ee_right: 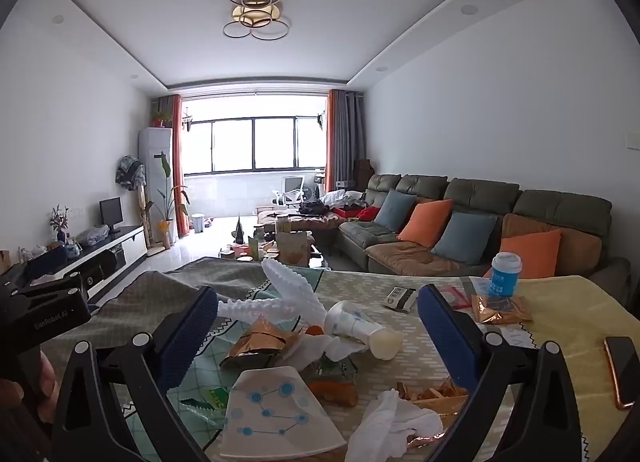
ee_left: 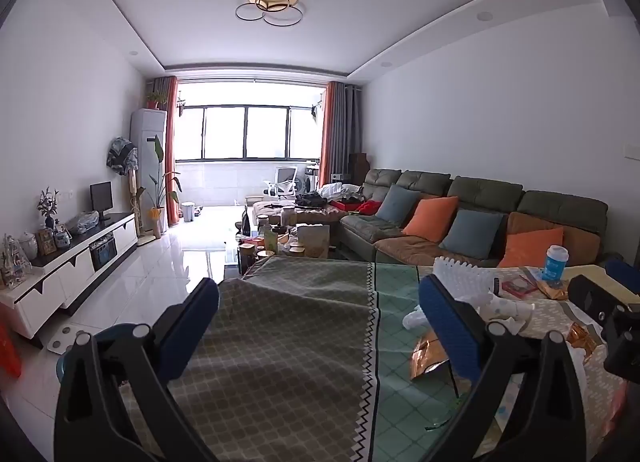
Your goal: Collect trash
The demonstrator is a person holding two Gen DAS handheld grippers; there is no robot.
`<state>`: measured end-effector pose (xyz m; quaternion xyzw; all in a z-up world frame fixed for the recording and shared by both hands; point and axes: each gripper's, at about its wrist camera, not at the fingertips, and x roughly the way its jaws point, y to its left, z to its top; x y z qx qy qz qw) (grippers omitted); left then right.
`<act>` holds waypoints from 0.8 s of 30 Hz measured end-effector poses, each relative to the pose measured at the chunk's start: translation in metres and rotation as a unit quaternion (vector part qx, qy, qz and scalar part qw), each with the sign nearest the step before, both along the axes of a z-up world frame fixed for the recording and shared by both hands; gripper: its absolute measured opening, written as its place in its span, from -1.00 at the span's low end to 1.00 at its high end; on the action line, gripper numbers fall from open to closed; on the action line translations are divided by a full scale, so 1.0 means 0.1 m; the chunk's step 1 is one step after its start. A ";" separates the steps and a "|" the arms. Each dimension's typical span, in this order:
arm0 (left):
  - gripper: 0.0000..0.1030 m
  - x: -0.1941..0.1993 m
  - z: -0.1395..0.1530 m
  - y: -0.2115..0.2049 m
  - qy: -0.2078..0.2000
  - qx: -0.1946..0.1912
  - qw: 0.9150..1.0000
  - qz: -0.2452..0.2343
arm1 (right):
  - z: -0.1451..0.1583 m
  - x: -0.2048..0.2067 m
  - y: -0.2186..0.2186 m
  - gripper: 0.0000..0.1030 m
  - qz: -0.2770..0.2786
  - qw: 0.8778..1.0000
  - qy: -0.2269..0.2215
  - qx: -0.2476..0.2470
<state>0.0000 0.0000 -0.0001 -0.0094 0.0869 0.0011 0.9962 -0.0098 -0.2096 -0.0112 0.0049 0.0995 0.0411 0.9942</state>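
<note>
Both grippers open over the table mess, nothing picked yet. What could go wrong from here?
1. The phone and remote lie among the litter; either might be swept up as trash.
2. The tipped paper cup rests on crumpled tissue, so grabbing one likely drags the other.
3. The left gripper hovers over a raised fold of tablecloth; snagging it could shift everything.

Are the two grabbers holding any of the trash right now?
No, nothing is held. The left gripper is wide open above the tablecloth. The right gripper is wide open too, above the paper cup and wrappers, not touching them.
</note>
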 end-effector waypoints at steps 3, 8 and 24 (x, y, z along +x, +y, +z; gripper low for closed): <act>0.93 0.01 0.00 -0.01 0.002 0.002 1.000 -0.002 | -0.01 0.02 0.01 0.93 0.003 1.000 0.000 -0.001; 0.93 0.01 -0.03 0.00 -0.002 0.001 1.000 -0.002 | 0.03 -0.01 -0.01 0.93 0.001 1.000 -0.008 0.001; 0.93 -0.04 0.02 -0.02 -0.010 -0.004 1.000 0.000 | 0.03 -0.05 -0.03 0.93 -0.001 1.000 -0.016 0.004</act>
